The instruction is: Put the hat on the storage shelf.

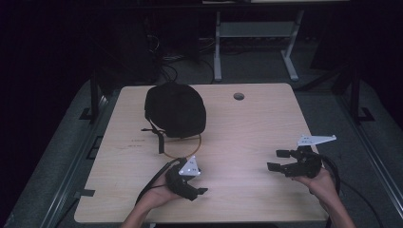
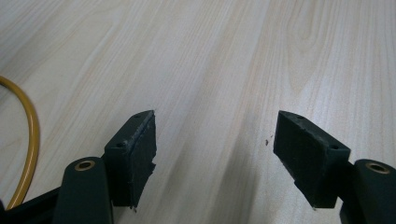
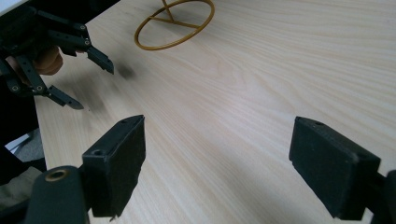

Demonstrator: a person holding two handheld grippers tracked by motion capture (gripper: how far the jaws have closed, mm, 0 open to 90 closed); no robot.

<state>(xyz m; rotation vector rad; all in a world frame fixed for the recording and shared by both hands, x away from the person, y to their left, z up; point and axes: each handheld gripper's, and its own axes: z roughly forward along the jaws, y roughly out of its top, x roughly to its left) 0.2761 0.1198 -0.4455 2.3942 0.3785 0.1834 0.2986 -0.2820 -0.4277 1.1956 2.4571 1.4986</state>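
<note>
A black domed bag [image 1: 176, 110] with a dangling strap lies on the far left part of the wooden table [image 1: 247, 123]. A thin yellow ring [image 1: 192, 145] sticks out from under its near side and lies flat in the right gripper view [image 3: 175, 23]; a yellow arc [image 2: 31, 135] shows in the left gripper view. My left gripper [image 1: 197, 190] sits near the front edge, below the ring, open over bare wood [image 2: 215, 119]. My right gripper [image 1: 274, 160] hovers at the right and points left, open with nothing between its pads [image 3: 218, 125]. Ahead of it is the left gripper [image 3: 93, 87].
A round cable hole [image 1: 238, 96] is in the table's far side. Behind the table stand a white desk frame [image 1: 256, 33] and cables on the dark floor. Bare wood lies between the two grippers.
</note>
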